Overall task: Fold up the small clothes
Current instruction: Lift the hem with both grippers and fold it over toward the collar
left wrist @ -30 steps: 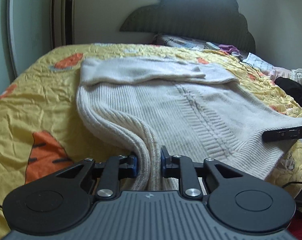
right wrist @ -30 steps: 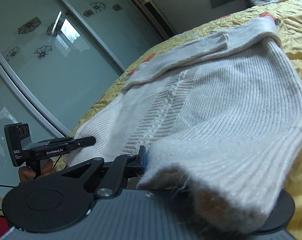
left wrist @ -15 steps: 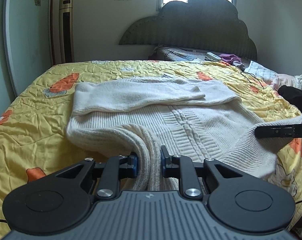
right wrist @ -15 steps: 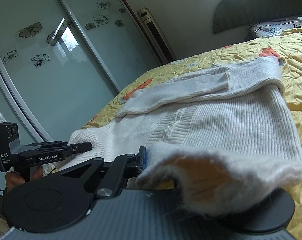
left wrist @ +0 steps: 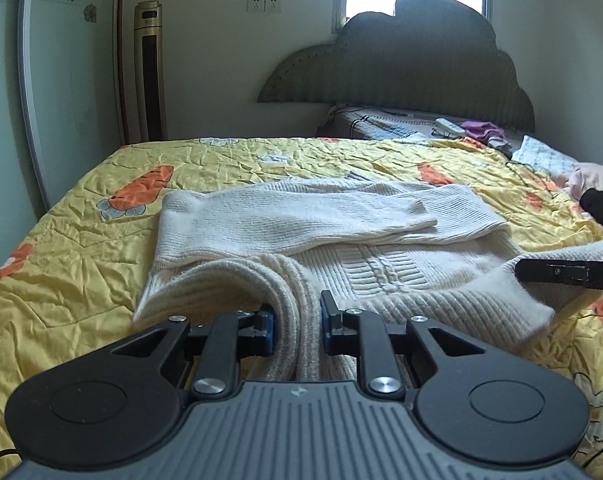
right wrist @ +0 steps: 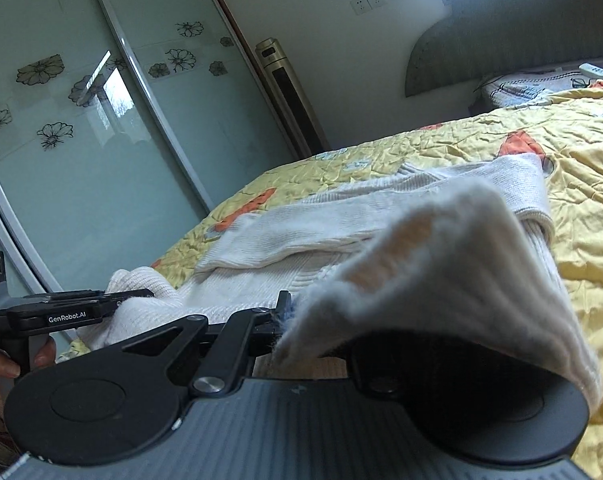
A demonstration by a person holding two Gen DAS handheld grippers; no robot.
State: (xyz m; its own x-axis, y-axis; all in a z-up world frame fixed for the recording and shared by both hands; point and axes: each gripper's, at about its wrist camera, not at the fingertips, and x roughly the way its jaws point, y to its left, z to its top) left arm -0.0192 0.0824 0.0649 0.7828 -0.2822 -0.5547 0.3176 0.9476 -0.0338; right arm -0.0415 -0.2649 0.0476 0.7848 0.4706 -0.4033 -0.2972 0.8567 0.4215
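since a second ago you have carried both tools forward over the bed, so the near hem of the cream ribbed knit sweater (left wrist: 381, 268) now sits lifted and bunched close to its folded sleeves, with more of the yellow quilted bedspread with orange carrot prints (left wrist: 81, 240) showing on the left.

white lettering "genrobot.ai" reads on the side of your left tool (right wrist: 113, 312) in the right wrist view; in the left wrist view only "d a" shows on the black body of your right tool (left wrist: 519, 270) at the frame edge.

your left tool (left wrist: 296, 322) is clamped on a thick roll of the sweater's hem, blue pads pressing it from both sides. your right tool (right wrist: 301, 320) grips the other hem corner, whose fluffy edge drapes over and hides the right finger; only the left finger (right wrist: 283, 304) shows, against the knit. the sweater lies mid-bed, sleeves folded across its chest.
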